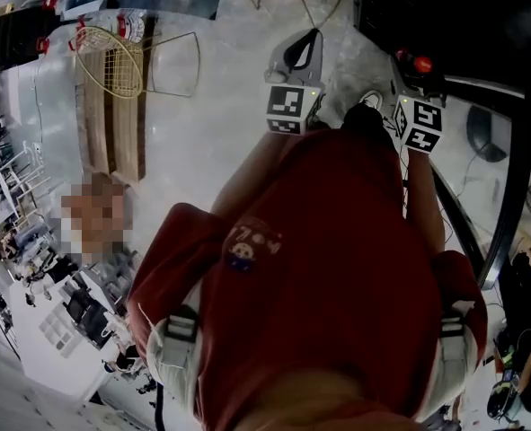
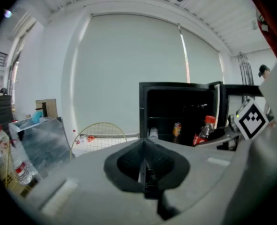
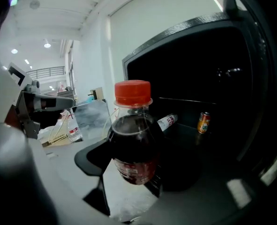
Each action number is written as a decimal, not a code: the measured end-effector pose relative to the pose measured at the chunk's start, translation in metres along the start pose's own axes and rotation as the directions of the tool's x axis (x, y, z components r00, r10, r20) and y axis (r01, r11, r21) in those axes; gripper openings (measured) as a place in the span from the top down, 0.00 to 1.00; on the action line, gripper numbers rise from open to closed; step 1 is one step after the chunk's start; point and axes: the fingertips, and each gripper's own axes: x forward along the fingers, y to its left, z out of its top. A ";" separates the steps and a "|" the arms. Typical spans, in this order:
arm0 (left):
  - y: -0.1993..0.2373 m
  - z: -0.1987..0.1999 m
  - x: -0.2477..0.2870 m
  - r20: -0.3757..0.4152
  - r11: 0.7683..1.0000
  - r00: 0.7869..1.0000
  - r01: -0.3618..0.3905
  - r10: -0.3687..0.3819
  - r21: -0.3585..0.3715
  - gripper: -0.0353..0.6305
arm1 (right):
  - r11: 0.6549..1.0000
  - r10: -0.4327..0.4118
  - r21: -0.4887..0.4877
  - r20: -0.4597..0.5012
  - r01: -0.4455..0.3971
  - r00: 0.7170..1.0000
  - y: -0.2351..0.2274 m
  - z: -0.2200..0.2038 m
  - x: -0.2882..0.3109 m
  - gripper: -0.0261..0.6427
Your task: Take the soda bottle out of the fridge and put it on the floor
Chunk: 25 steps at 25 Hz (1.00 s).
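Pinching the soda bottle by its body between the fingers of our right gripper, we hold it upright at the open fridge's mouth, ready for the floor; our left gripper has its fingers pressed together, empty

Fridge standing open, and its dark shelf carries a can, upright toward the back. Just left of the can, on that same shelf, a small white-labelled bottle sits tilted. Out on the pale, glossy floor, left of the fridge, there's a yellow wire hoop near the wall.
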 end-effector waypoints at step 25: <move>0.191 -0.103 -0.242 -0.003 0.956 0.961 -0.277 0.278 -0.093 0.95 | 0.981 0.168 -0.085 -0.052 -0.172 0.984 0.277 -0.015 0.007 0.51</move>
